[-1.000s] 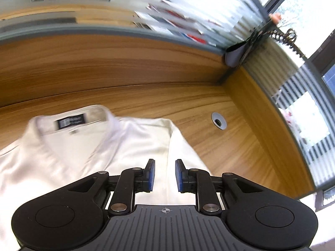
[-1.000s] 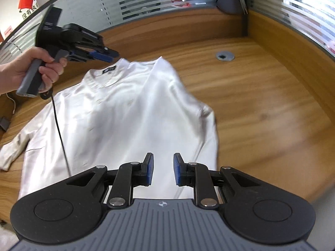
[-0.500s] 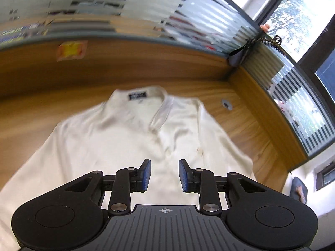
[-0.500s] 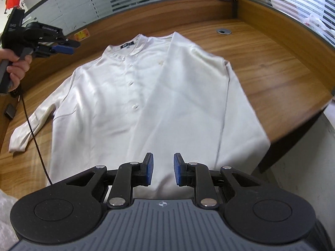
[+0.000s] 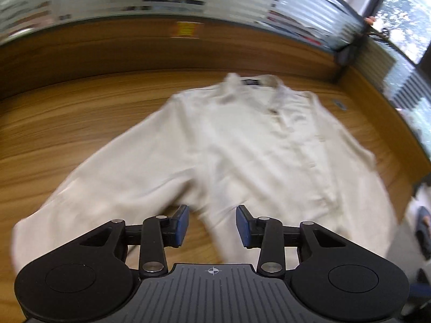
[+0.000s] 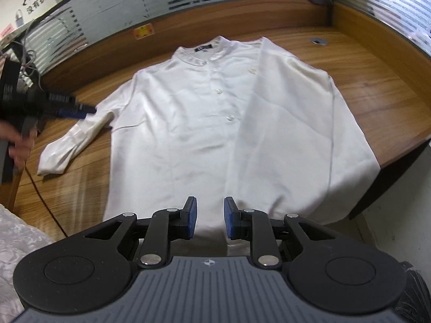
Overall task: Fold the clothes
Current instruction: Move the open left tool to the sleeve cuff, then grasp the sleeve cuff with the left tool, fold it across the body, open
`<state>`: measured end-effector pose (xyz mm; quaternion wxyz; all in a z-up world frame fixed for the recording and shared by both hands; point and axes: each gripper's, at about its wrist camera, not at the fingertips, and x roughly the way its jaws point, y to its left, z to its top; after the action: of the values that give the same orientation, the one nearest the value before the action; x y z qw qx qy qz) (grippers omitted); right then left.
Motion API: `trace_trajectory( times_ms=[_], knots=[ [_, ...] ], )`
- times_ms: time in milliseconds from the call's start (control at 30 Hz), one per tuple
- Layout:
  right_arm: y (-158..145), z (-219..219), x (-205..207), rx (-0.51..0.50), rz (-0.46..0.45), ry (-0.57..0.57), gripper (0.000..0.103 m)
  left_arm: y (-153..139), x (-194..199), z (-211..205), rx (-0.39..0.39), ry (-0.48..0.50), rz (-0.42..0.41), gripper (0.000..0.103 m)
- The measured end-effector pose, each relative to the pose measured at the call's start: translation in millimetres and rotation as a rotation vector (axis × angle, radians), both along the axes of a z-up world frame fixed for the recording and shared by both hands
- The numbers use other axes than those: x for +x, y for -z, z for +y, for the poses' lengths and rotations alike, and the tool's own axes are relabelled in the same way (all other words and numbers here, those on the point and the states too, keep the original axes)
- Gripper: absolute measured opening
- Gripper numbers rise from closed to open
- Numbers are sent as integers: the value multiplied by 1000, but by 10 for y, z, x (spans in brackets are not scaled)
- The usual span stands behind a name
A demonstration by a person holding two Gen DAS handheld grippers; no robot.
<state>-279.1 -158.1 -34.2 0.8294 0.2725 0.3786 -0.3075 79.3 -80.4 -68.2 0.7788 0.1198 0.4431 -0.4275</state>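
A white button-up shirt [image 6: 204, 123] lies face up on the wooden desk [image 6: 377, 80], collar at the far side. Its right sleeve is folded over the body; its left sleeve [image 6: 72, 140] lies spread out on the desk. The hem hangs near the desk's front edge. My right gripper [image 6: 210, 220] is open and empty above the hem. My left gripper [image 5: 212, 224] is open and empty, above the shirt's [image 5: 256, 148] left sleeve and side; it shows in the right wrist view [image 6: 80, 111] near the sleeve.
A wooden back wall [image 6: 242, 16] with frosted glass bounds the desk. A cable grommet [image 6: 319, 41] sits at the far right. A black cable [image 6: 40, 193] trails from the left gripper across the desk. The desk's right edge [image 6: 398, 156] drops off.
Both grippers pulled back and up from the shirt. The left gripper swung left and down toward the spread sleeve, and its jaws opened wider. The right sleeve fold now lies settled.
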Motion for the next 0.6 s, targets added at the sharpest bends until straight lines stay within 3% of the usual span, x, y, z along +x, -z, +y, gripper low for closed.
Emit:
trace_trajectory(
  times_ms=[200, 367, 467, 533, 600],
  knots=[
    [-127, 14, 187, -45, 19, -77, 25, 70, 62, 656, 73, -119, -151, 47],
    [-173, -32, 307, -58, 14, -92, 25, 155, 268, 968, 116, -221, -160, 50],
    [-170, -38, 397, -60, 18, -110, 25, 211, 321, 964, 124, -206, -158, 53],
    [-166, -38, 455, -62, 23, -118, 25, 240, 313, 865, 118, -157, -169, 63],
    [-164, -41, 495, -61, 21, -118, 25, 285, 304, 718, 114, -103, -194, 64]
  ],
)
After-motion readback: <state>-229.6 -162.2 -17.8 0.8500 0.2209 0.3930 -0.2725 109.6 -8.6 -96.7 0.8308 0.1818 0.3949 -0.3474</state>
